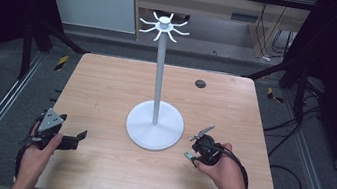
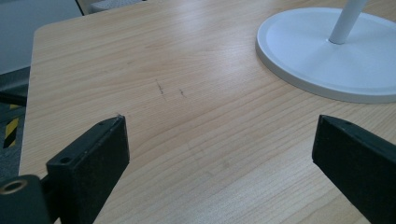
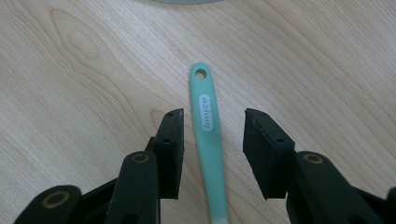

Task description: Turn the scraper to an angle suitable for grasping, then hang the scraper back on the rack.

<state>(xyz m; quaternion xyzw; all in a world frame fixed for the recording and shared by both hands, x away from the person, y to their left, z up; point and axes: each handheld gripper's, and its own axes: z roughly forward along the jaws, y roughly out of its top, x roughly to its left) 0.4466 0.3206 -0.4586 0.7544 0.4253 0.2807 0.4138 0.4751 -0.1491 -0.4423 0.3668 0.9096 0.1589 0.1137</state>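
Note:
A mint-green utensil handle [image 3: 208,126], with a hanging hole at its tip and a white label, lies flat on the wooden table. My right gripper [image 3: 213,113] is open, one jaw on each side of the handle and a gap on both sides. In the high view the right gripper [image 1: 196,144] sits just right of the white stand's round base [image 1: 154,125], and a bit of the green handle [image 1: 189,155] pokes out. The stand's pole [image 1: 159,73] ends in a ring of curved hooks [image 1: 164,25]. My left gripper [image 2: 222,121] stands wide open over bare wood, left of the base [image 2: 327,56].
The wooden table [image 1: 107,85] has a dark round grommet [image 1: 200,83] at the back right. Black frame posts and cables flank both sides of the table. The left gripper [image 1: 71,140] rests near the front left corner.

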